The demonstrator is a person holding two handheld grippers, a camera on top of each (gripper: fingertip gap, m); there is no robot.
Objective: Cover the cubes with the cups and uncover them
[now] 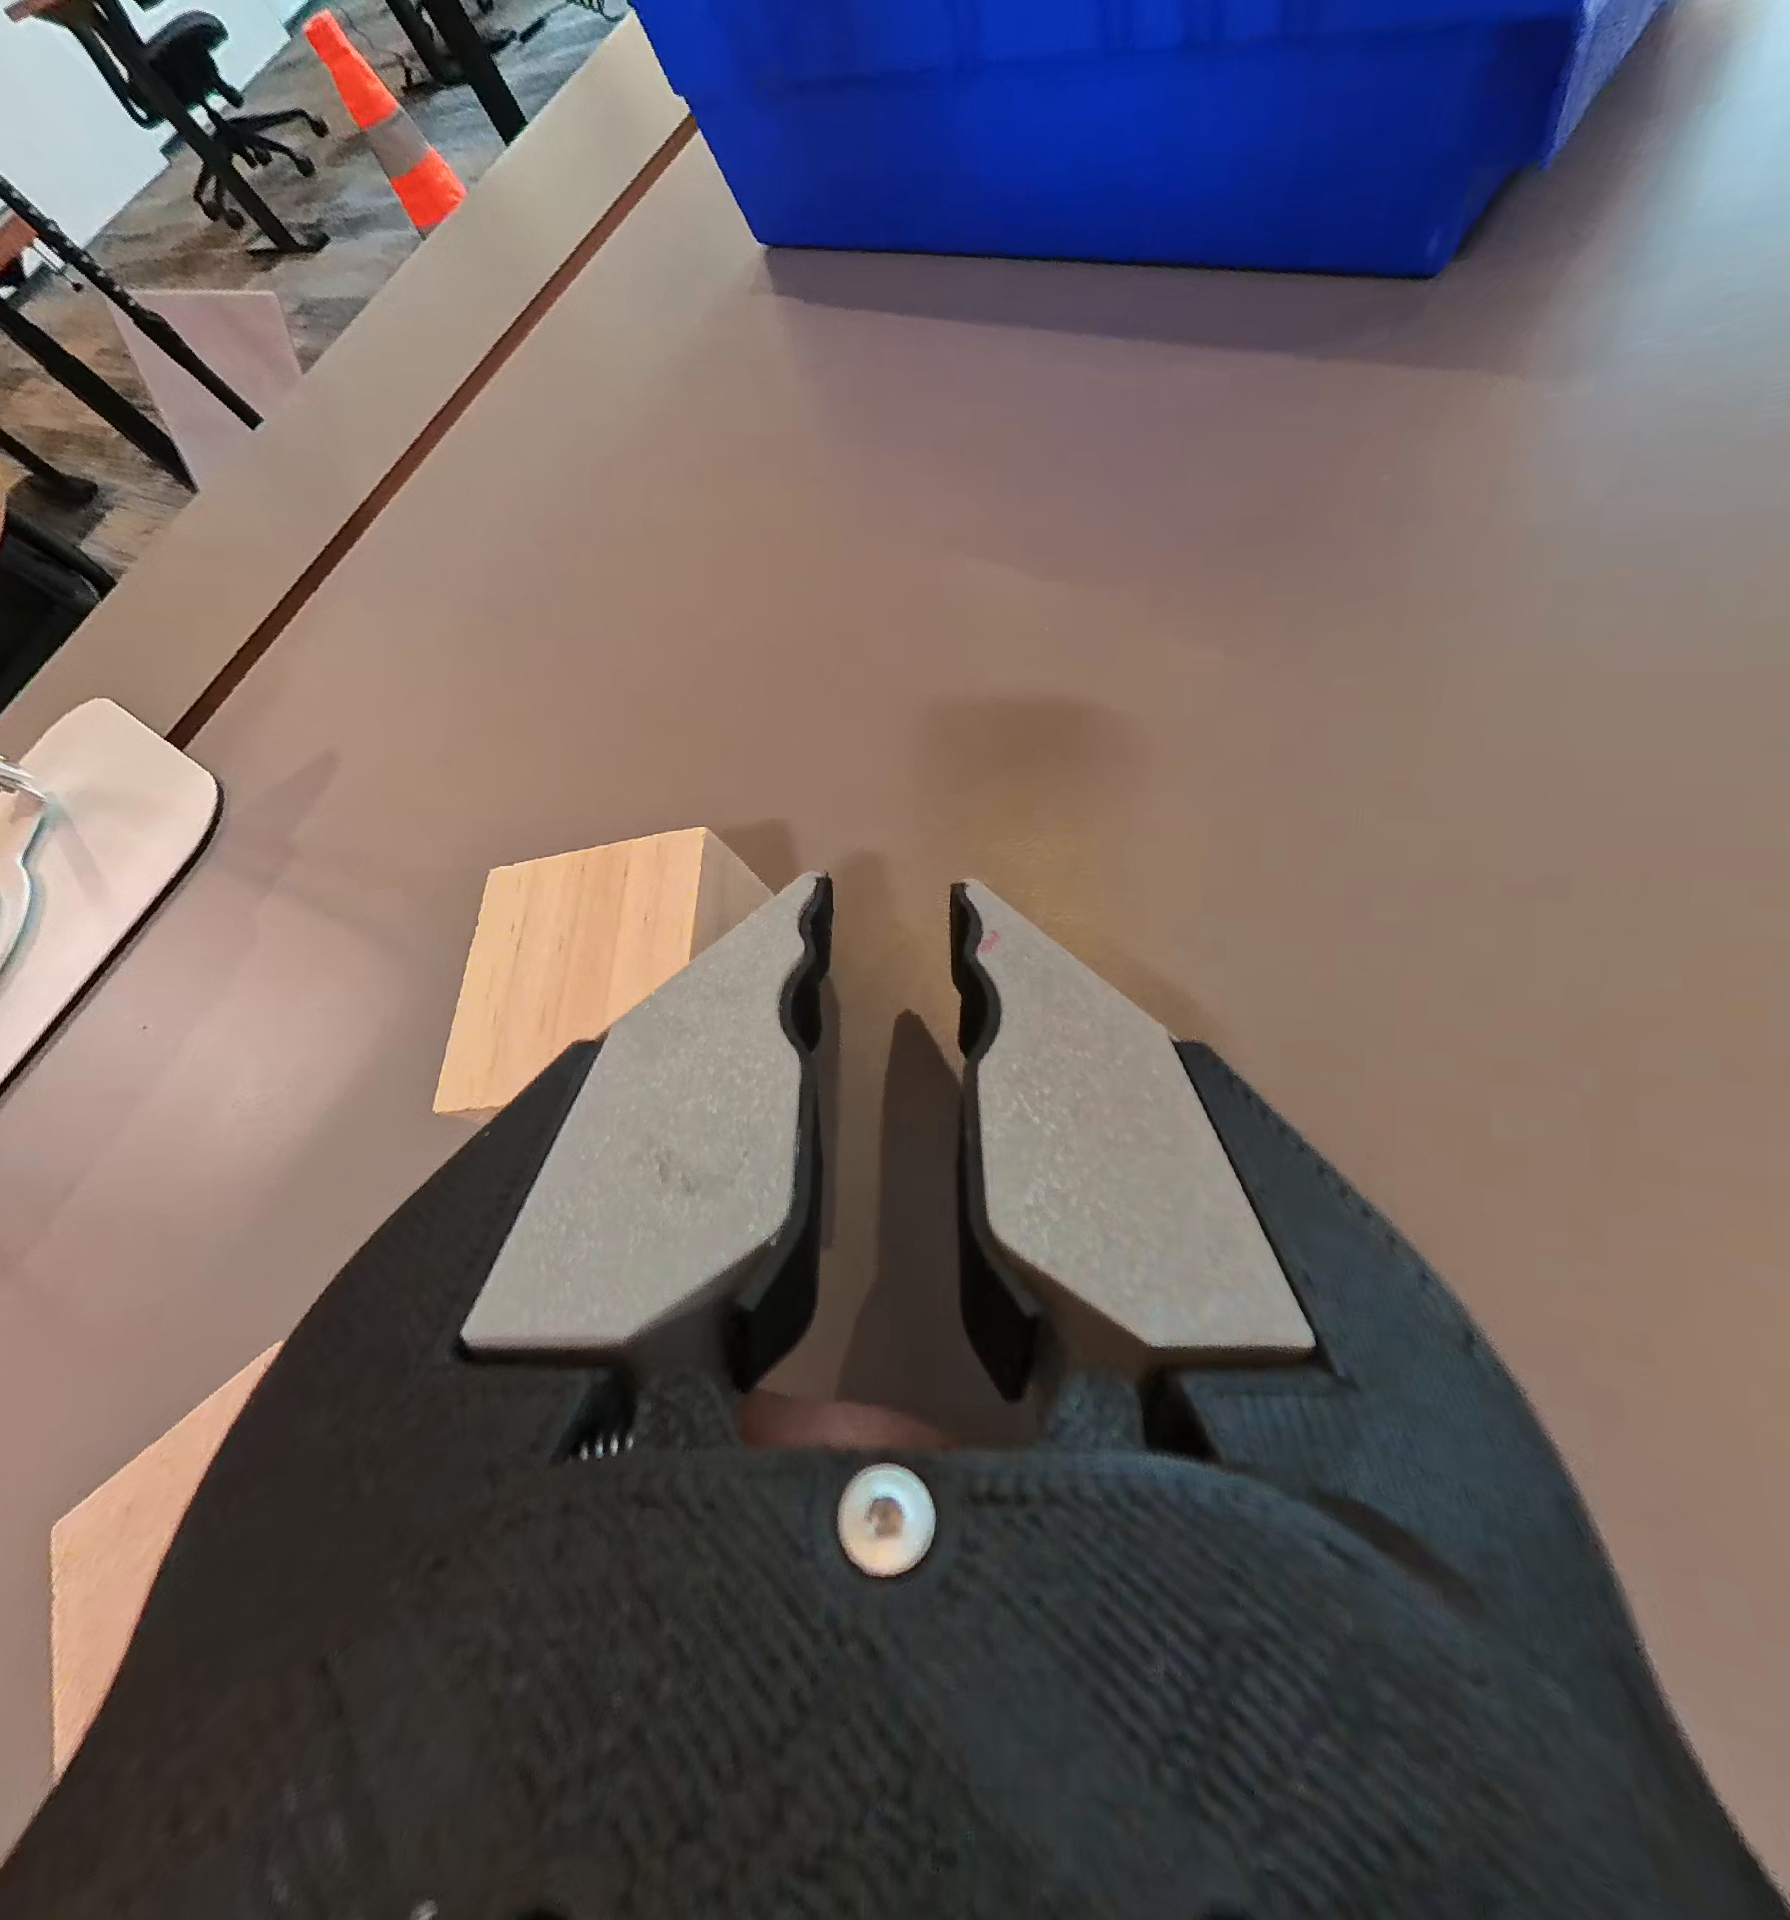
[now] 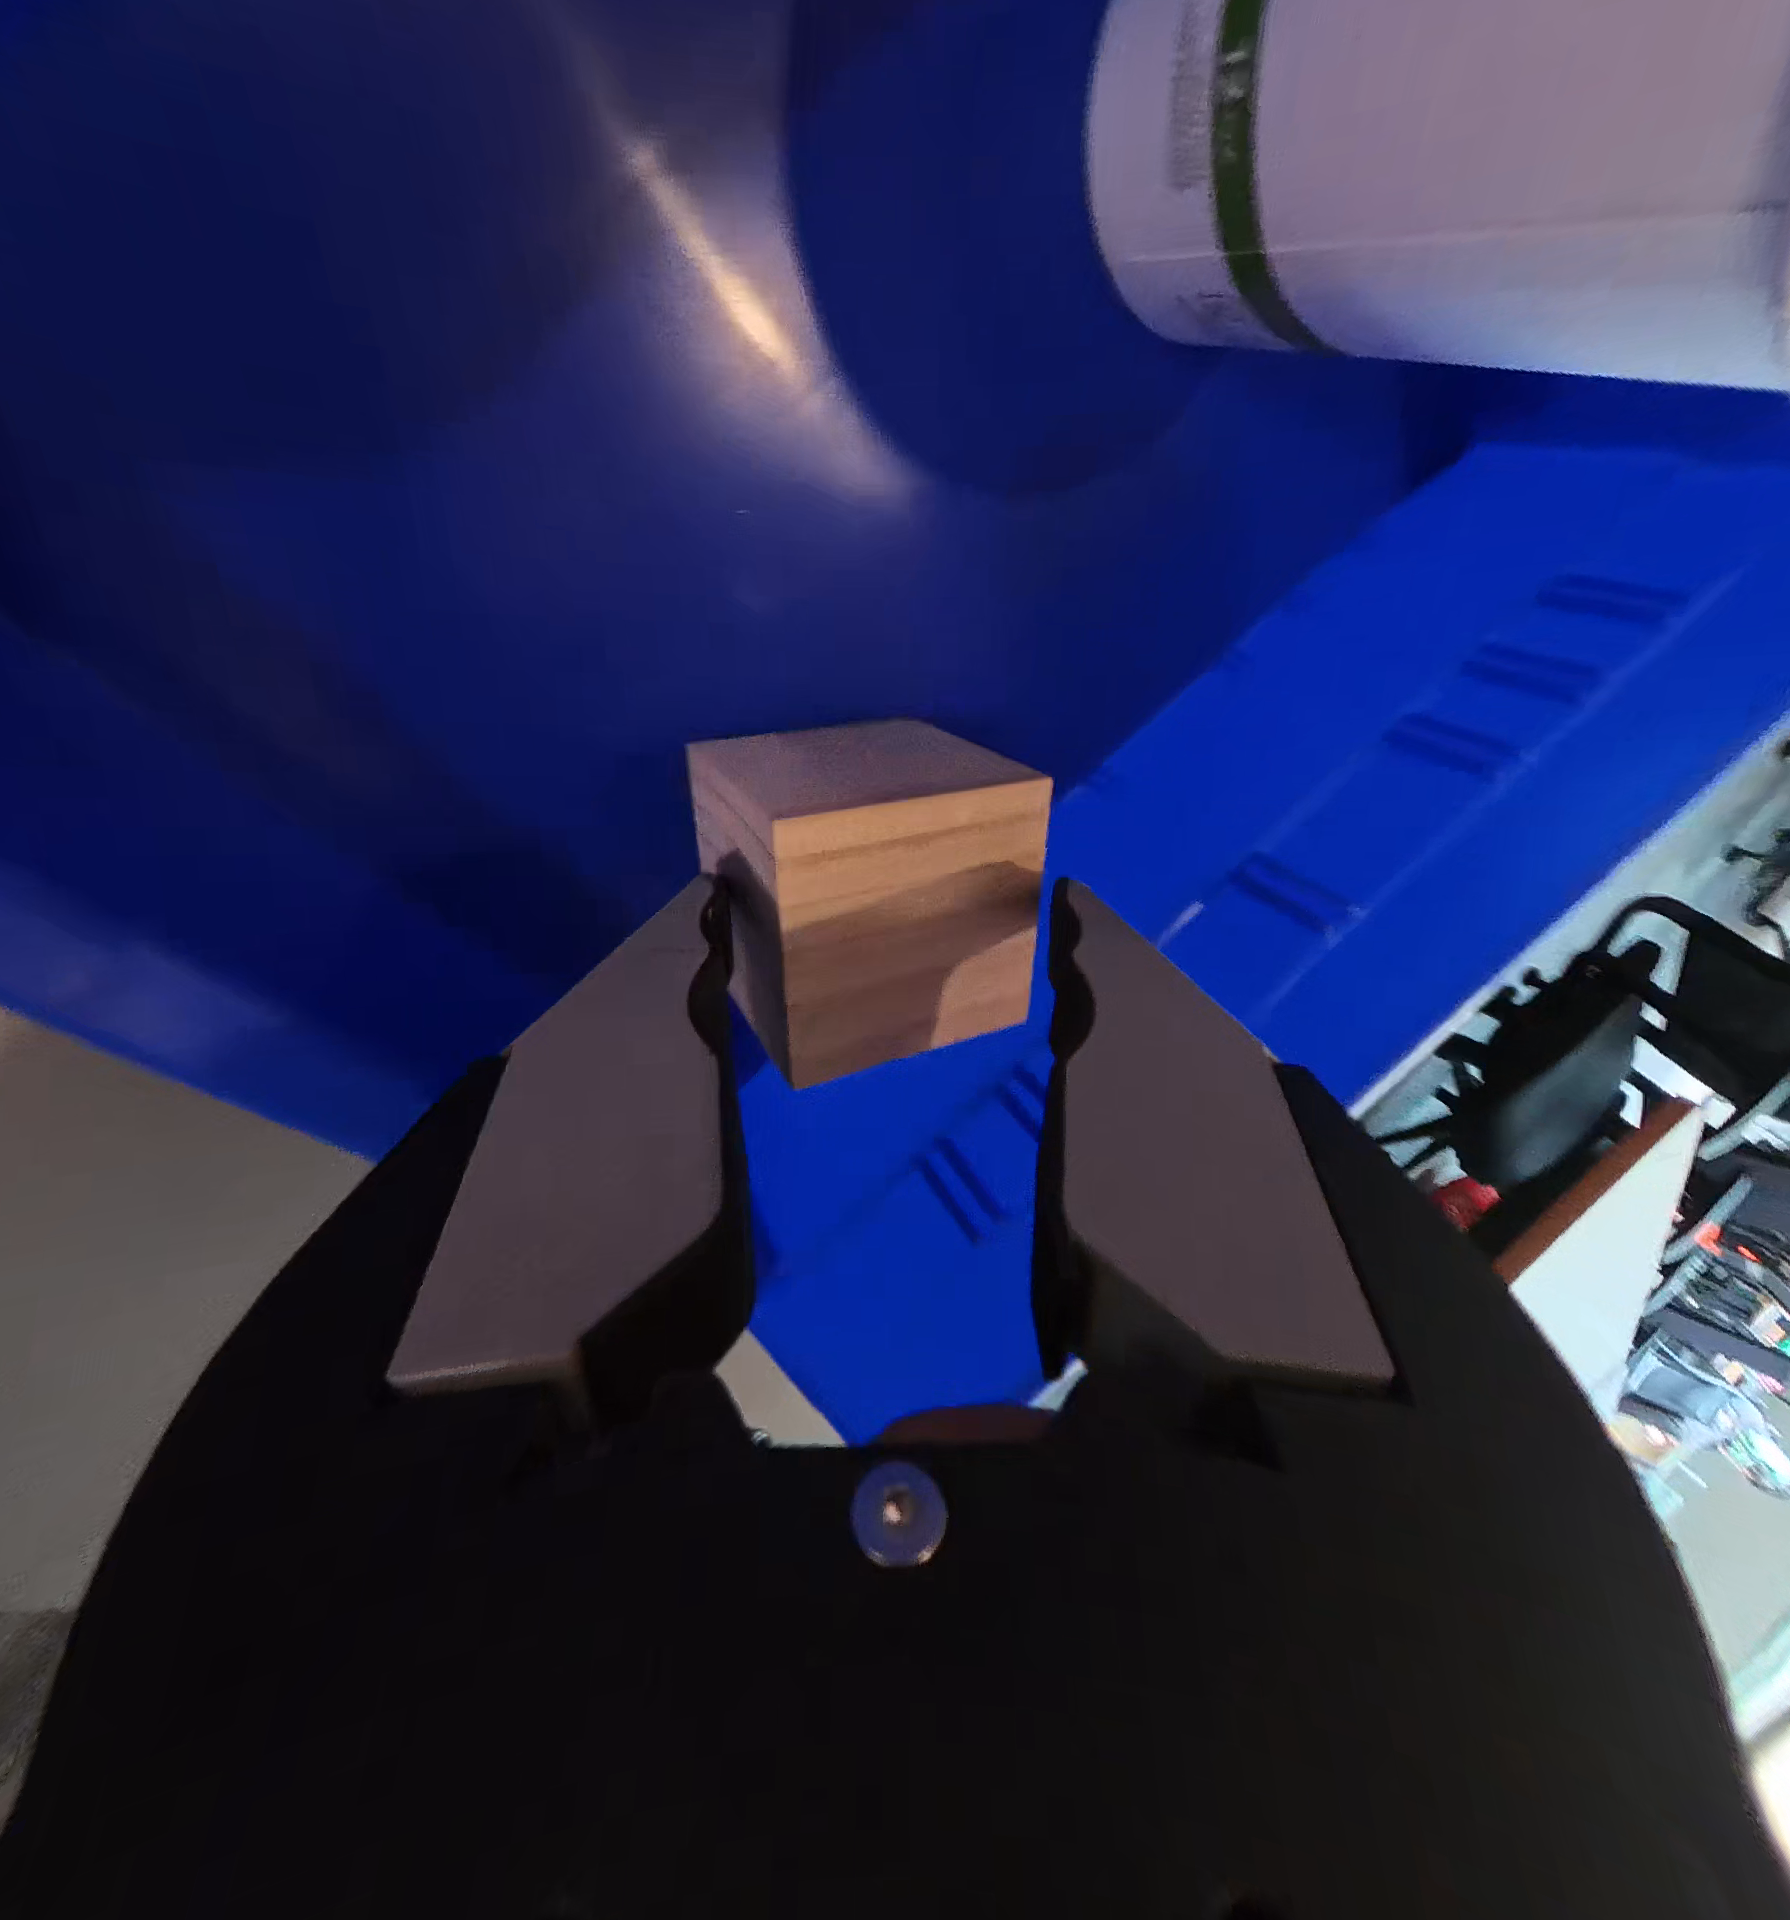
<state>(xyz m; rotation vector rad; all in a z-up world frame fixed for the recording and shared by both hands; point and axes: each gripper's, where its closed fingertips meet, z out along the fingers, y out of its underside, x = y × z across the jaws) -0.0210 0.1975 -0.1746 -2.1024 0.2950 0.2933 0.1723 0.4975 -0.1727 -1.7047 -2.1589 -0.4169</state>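
In the right wrist view my right gripper is shut on a pale wooden cube. The cube sits at the fingertips and is held over the blue bin. A white cup with a green stripe lies blurred at the top right. In the left wrist view my left gripper hovers low over the brown table, its jaws a little apart with nothing between them. A wooden cube stands on the table just left of its left finger. A second wooden cube shows at the lower left, partly hidden by the gripper body.
The blue bin stands on the table ahead of the left gripper. A flat board with a metal spoon lies at the left edge. Beyond the table are office chairs and an orange cone.
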